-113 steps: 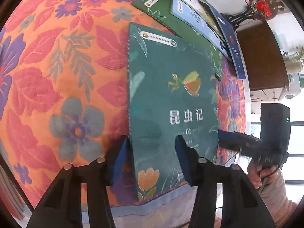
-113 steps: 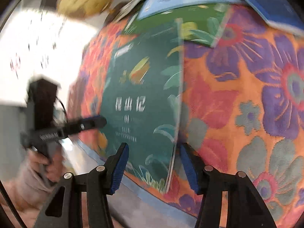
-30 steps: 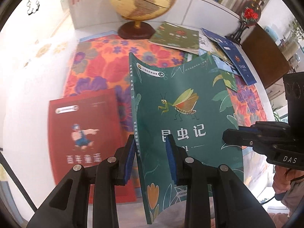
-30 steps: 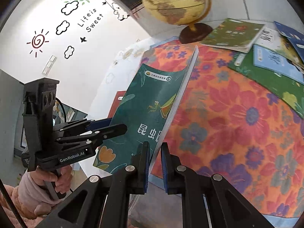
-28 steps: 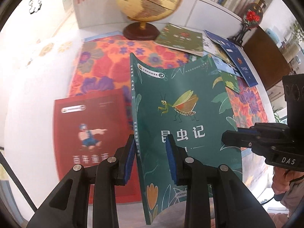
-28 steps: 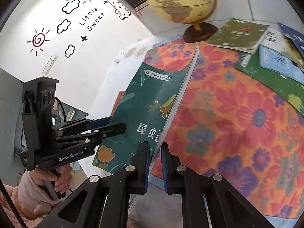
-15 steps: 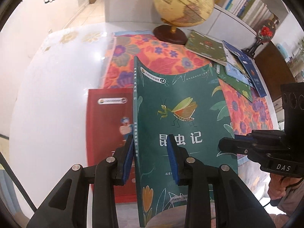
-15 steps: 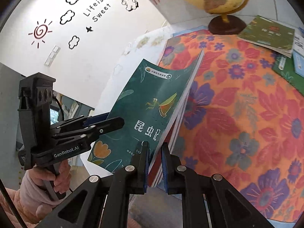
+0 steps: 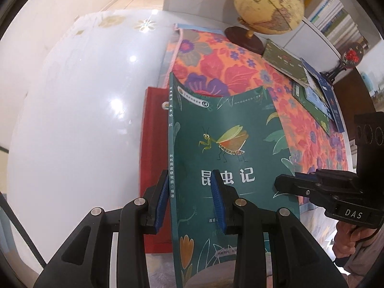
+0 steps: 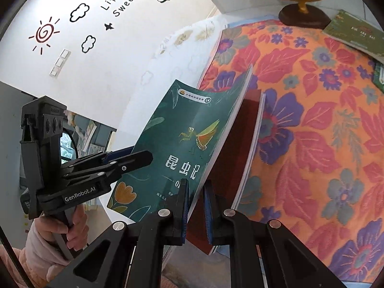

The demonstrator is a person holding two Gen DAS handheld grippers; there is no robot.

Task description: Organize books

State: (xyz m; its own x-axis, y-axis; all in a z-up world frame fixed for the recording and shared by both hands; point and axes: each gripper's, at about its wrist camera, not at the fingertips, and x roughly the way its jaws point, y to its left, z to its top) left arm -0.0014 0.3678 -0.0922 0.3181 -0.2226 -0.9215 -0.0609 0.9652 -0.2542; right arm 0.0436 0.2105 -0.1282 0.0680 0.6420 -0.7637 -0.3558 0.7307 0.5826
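A dark green insect book (image 9: 228,148) with a mantis on its cover is held in the air, tilted, over a red book (image 9: 153,148) that lies on the white table. My left gripper (image 9: 189,201) is shut on its spine edge. My right gripper (image 10: 195,206) is shut on its opposite, page edge. The green book (image 10: 182,144) and the red book (image 10: 242,144) under it also show in the right wrist view. Each gripper shows in the other's view.
A floral orange cloth (image 9: 240,69) covers the table's right part. A globe (image 9: 268,4) stands at the back. Several green and blue books (image 9: 309,88) lie overlapped at the back right. The white tabletop (image 9: 84,120) spreads to the left.
Both grippers closed on the green book, lifted it off the cloth and carried it left; it now hangs over the red book on the white table.
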